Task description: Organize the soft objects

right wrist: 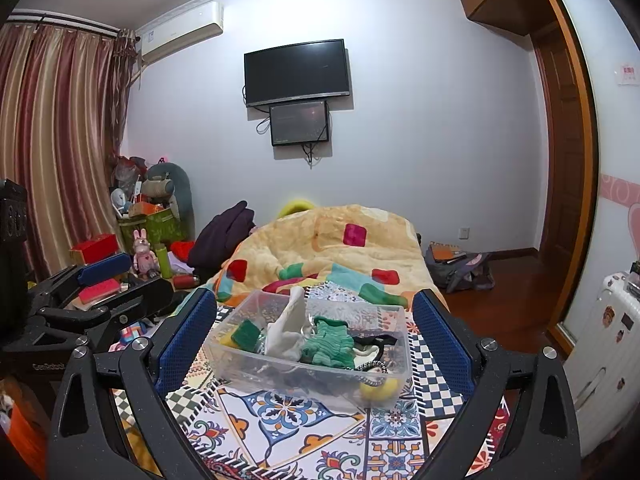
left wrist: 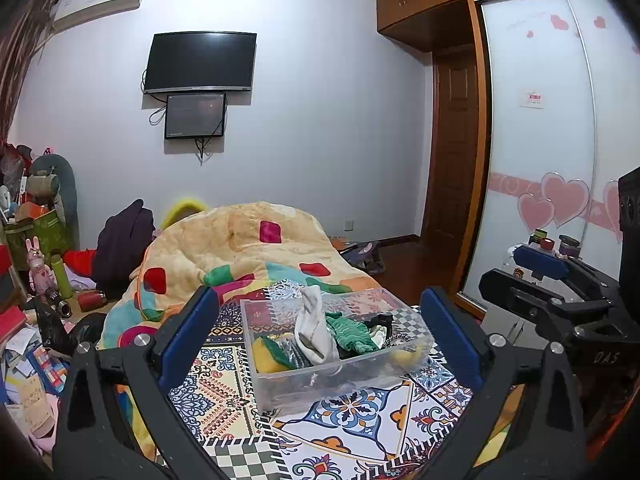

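A clear plastic bin (left wrist: pixel 280 384) (right wrist: pixel 256 364) stands on a patterned mat on the bed. It holds a white sock (left wrist: pixel 314 330) (right wrist: pixel 286 330) that sticks up, a green knit piece (left wrist: pixel 352 334) (right wrist: pixel 330 342), a yellow-and-green item (left wrist: pixel 270 354) (right wrist: pixel 242 334), dark items and a yellow ball (right wrist: pixel 380 390). My left gripper (left wrist: pixel 320 320) is open and empty, its blue pads either side of the bin from a short distance. My right gripper (right wrist: pixel 316 320) is open and empty, likewise framing the bin. It also shows in the left wrist view (left wrist: pixel 540 268).
A patchwork quilt (left wrist: pixel 240 248) (right wrist: pixel 332 240) is heaped behind the bin. Clutter, boxes and toys (right wrist: pixel 140 248) fill the left side. A wooden floor with a bag (right wrist: pixel 460 268) lies right of the bed, a white suitcase (right wrist: pixel 600 352) at far right.
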